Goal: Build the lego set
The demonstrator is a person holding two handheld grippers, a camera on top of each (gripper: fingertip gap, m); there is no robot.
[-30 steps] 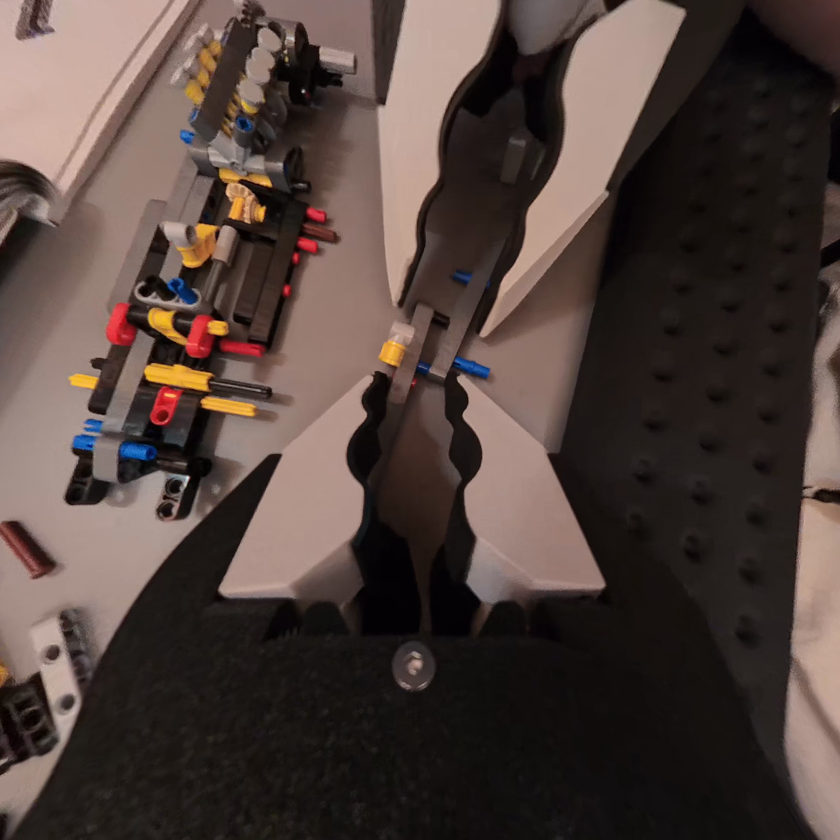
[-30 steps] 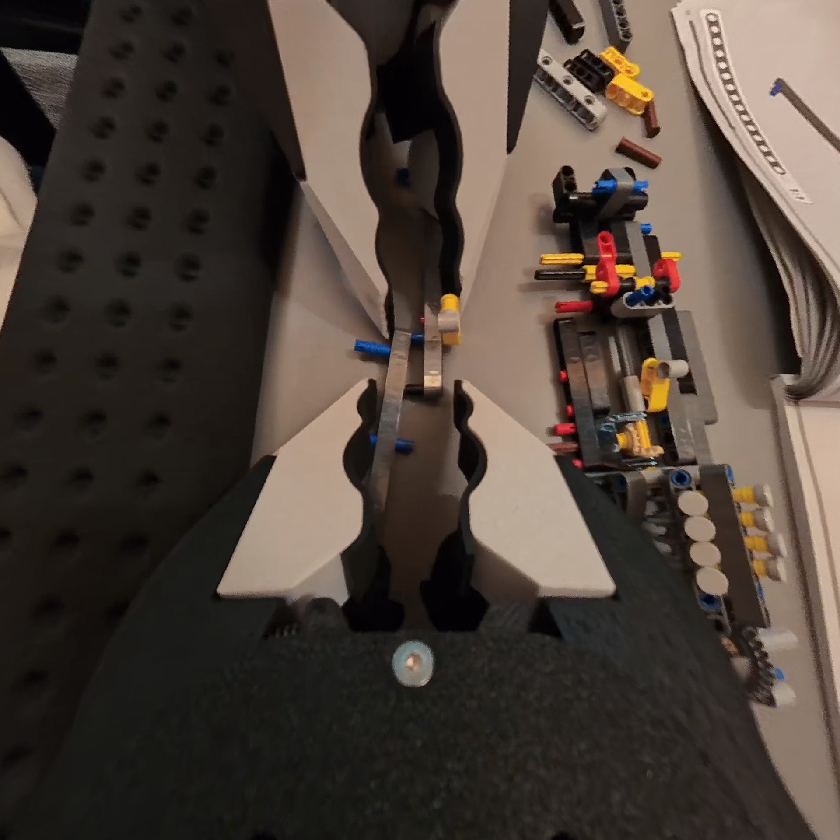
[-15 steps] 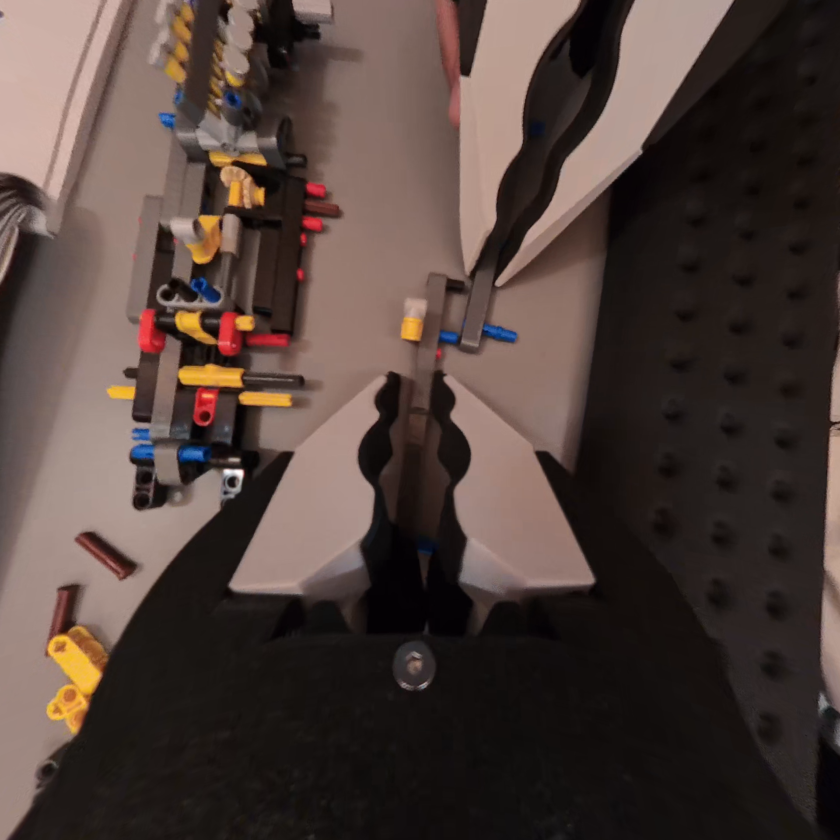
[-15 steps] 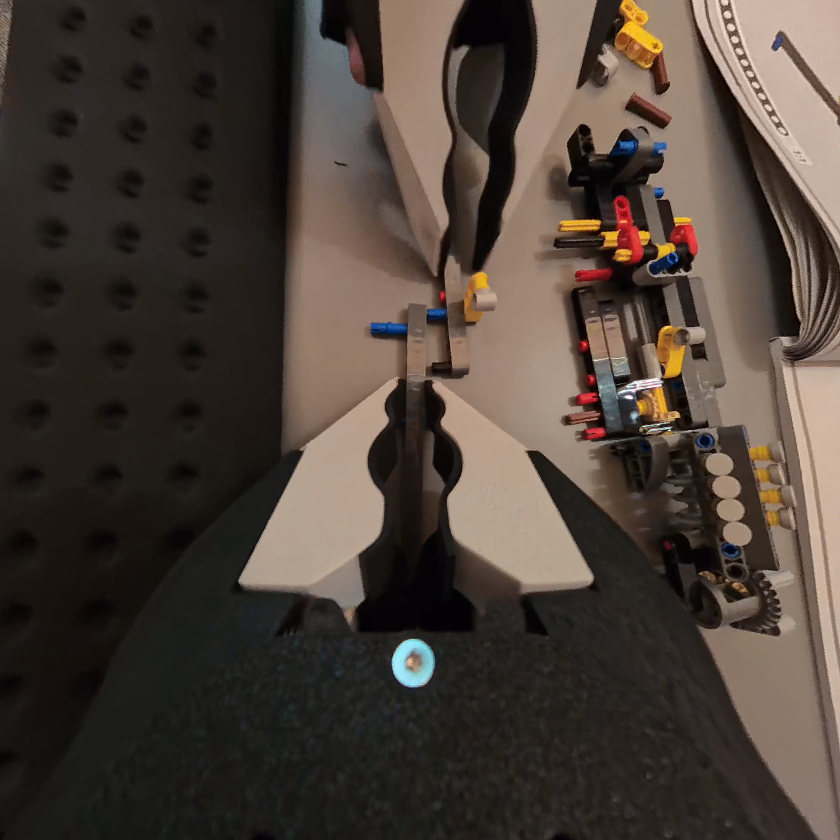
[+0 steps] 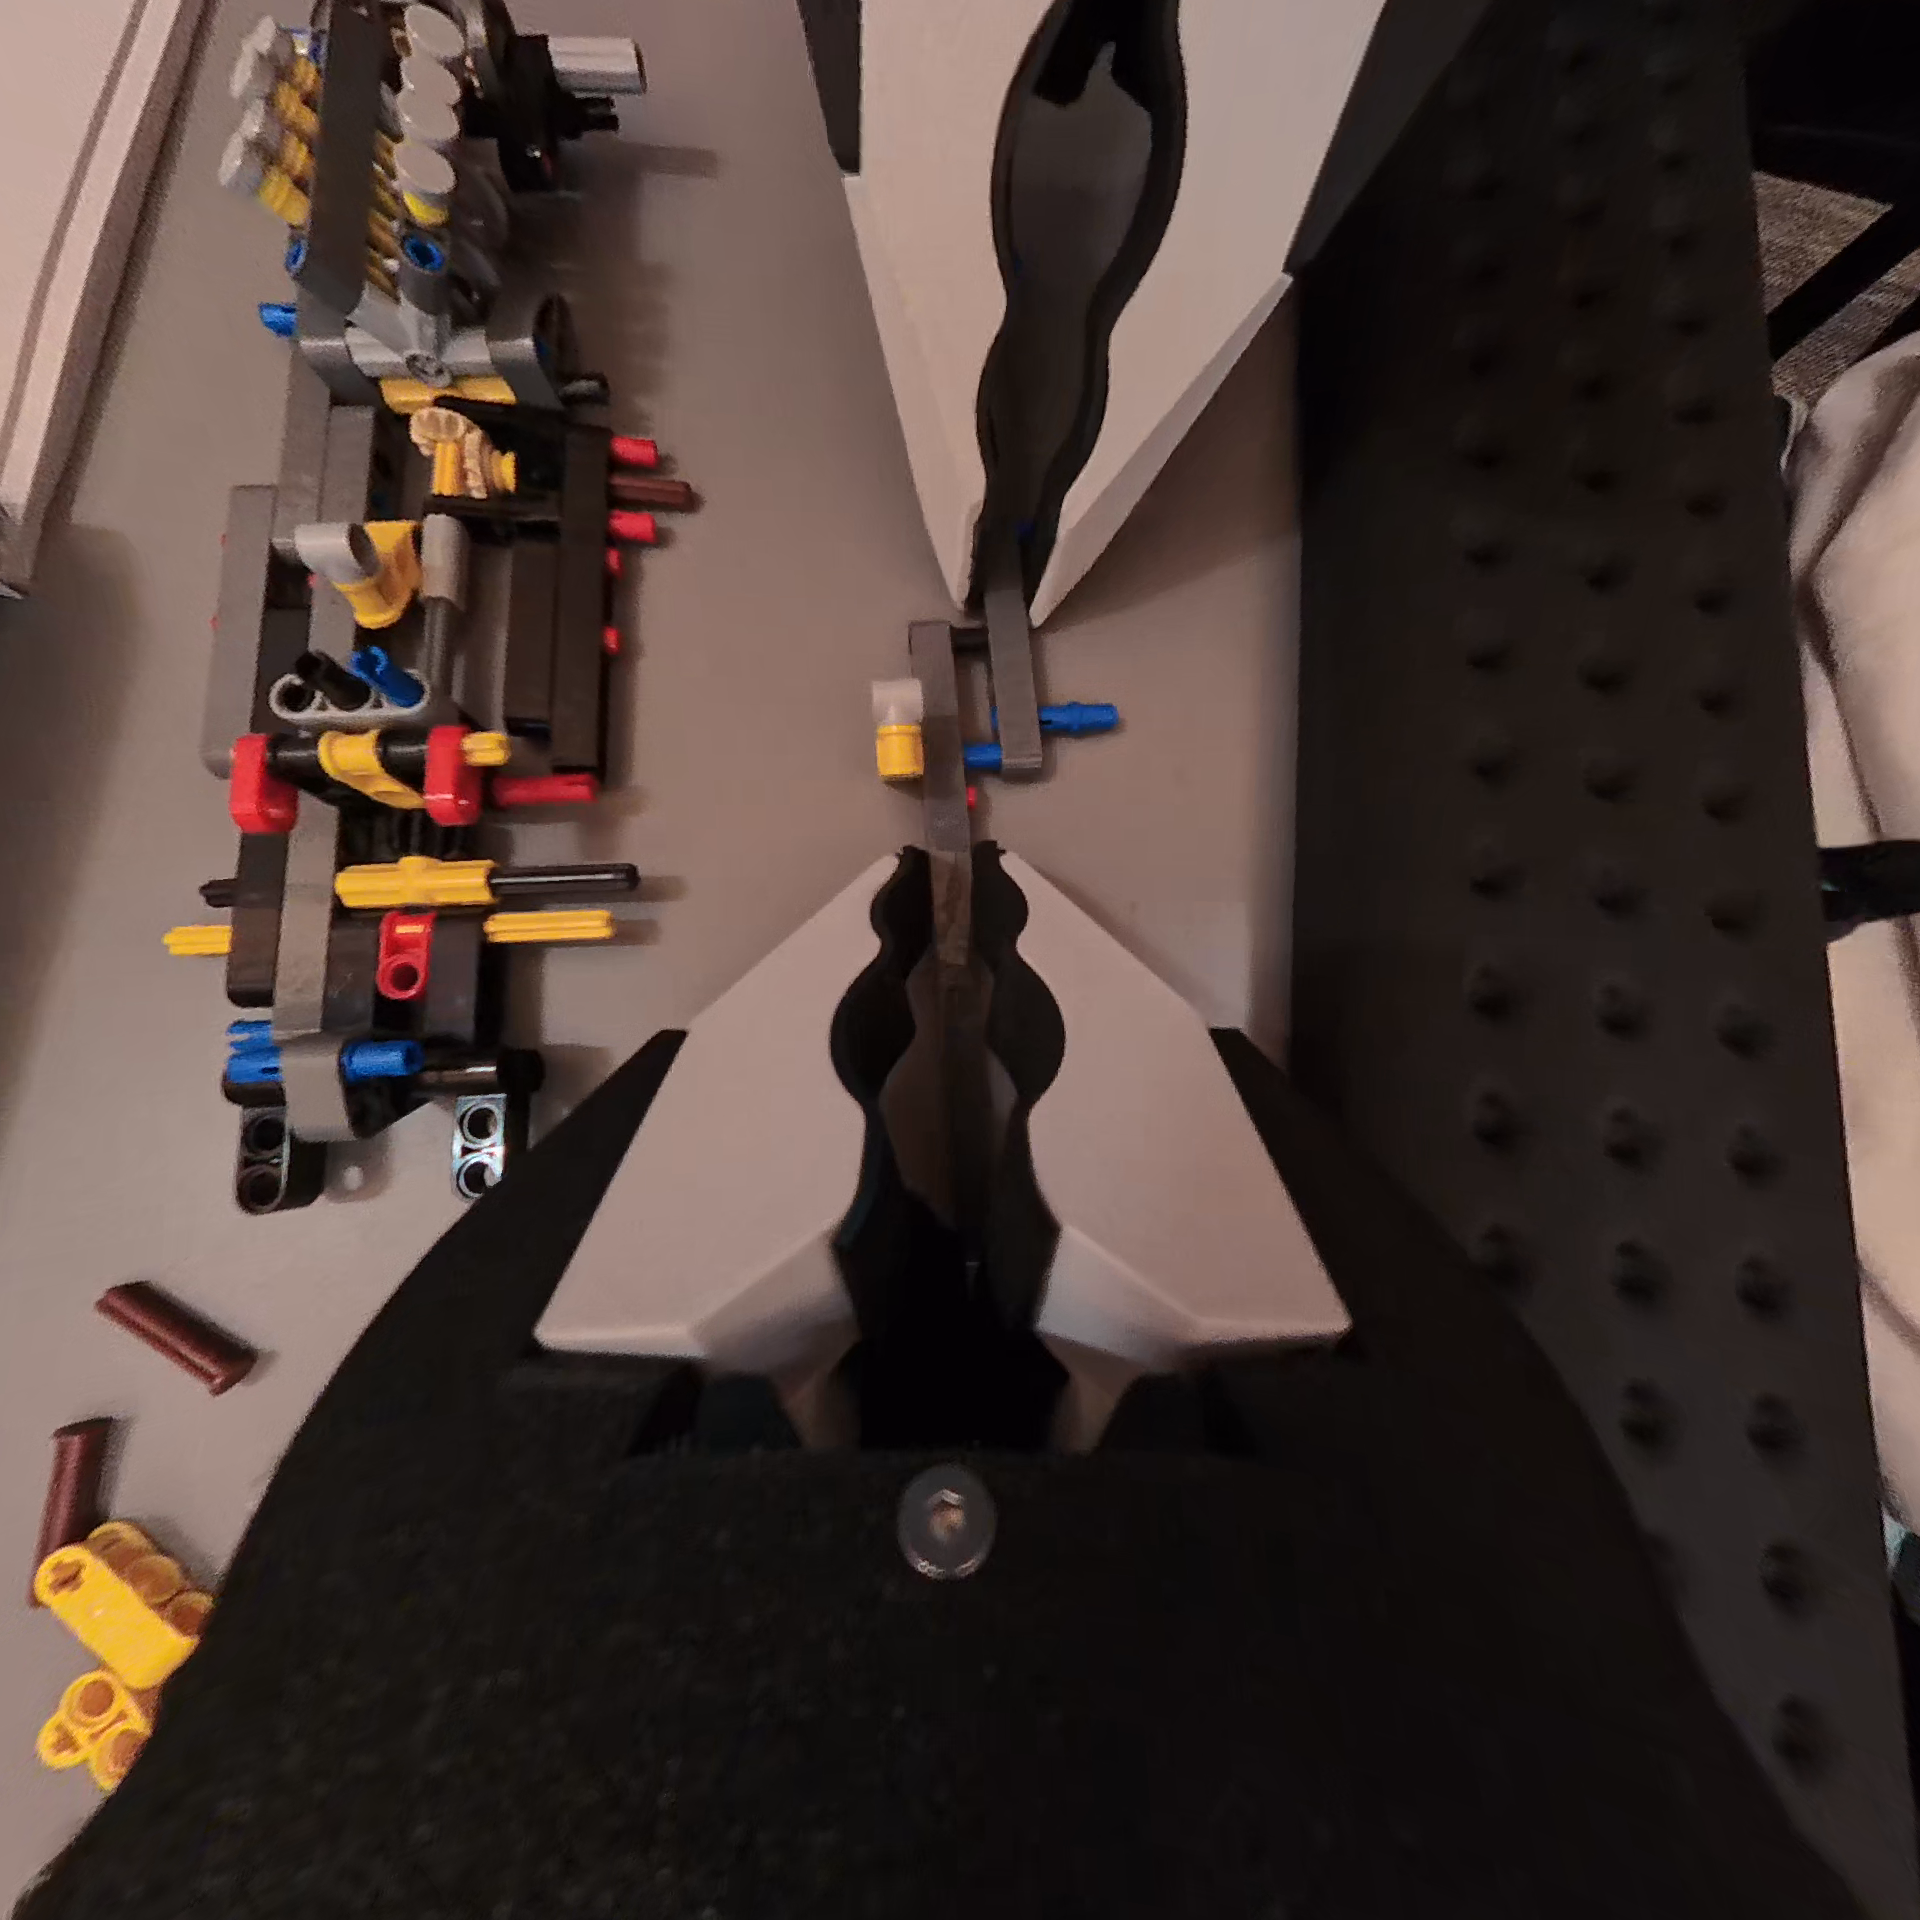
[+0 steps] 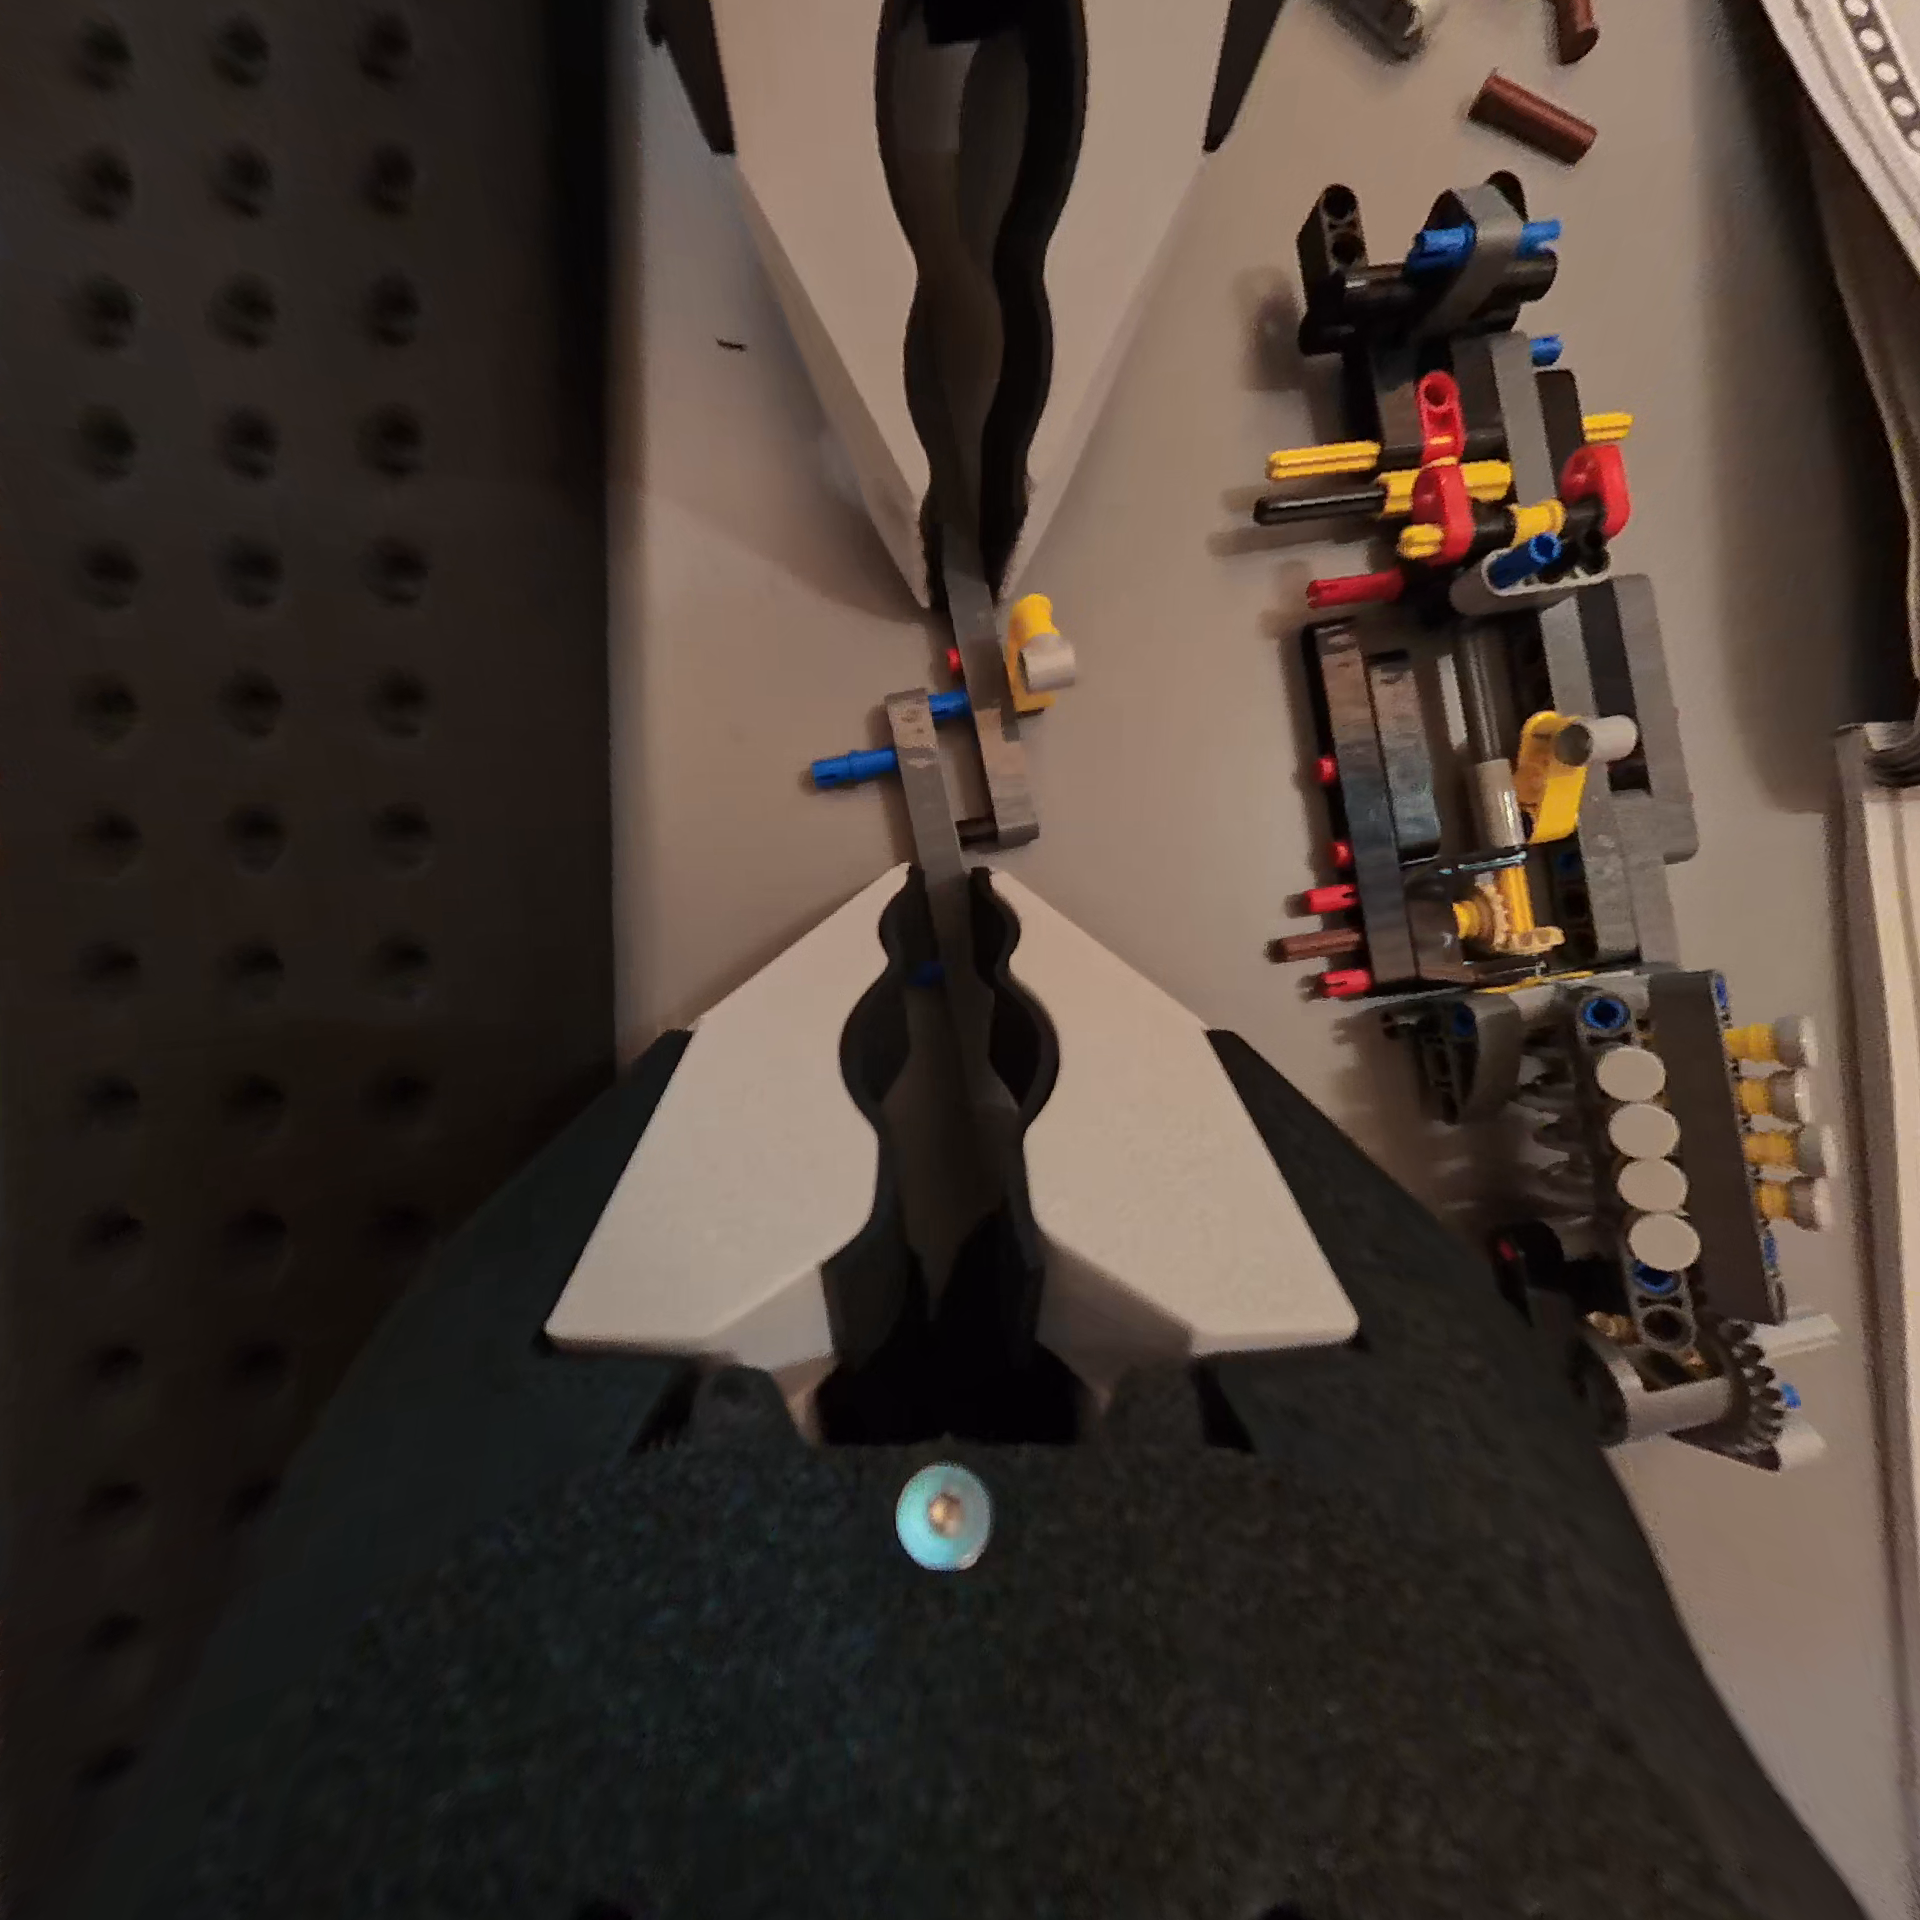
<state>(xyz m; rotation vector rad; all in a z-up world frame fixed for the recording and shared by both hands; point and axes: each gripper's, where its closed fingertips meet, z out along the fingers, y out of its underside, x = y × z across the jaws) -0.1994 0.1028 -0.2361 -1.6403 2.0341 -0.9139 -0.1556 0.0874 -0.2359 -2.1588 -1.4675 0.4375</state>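
A small sub-assembly of two grey beams joined by blue and black pins hangs between my two grippers above the grey table. My left gripper (image 5: 951, 862) is shut on the beam that carries a yellow and white connector (image 5: 899, 727). My right gripper (image 6: 951, 878) is shut on the other grey beam (image 6: 923, 790), which has a blue pin (image 6: 847, 771) sticking out. Each gripper faces the other; the right one shows at the top of the left wrist view (image 5: 1003, 603). The large lego assembly (image 5: 405, 675) lies flat beside them and also shows in the right wrist view (image 6: 1507, 790).
A black studded mat (image 5: 1558, 935) borders the table on the side away from the assembly. Loose brown pins (image 5: 171, 1335) and yellow connectors (image 5: 104, 1621) lie near the left gripper. An open instruction booklet (image 6: 1870, 156) lies beyond the assembly. One gripper's finger ends stand about 6 centimetres off the other's.
Both grippers have drawn back along the beams and closed on their ends. A second ago they overlapped with the beams deep between wider jaws. Little has moved in the last half second.
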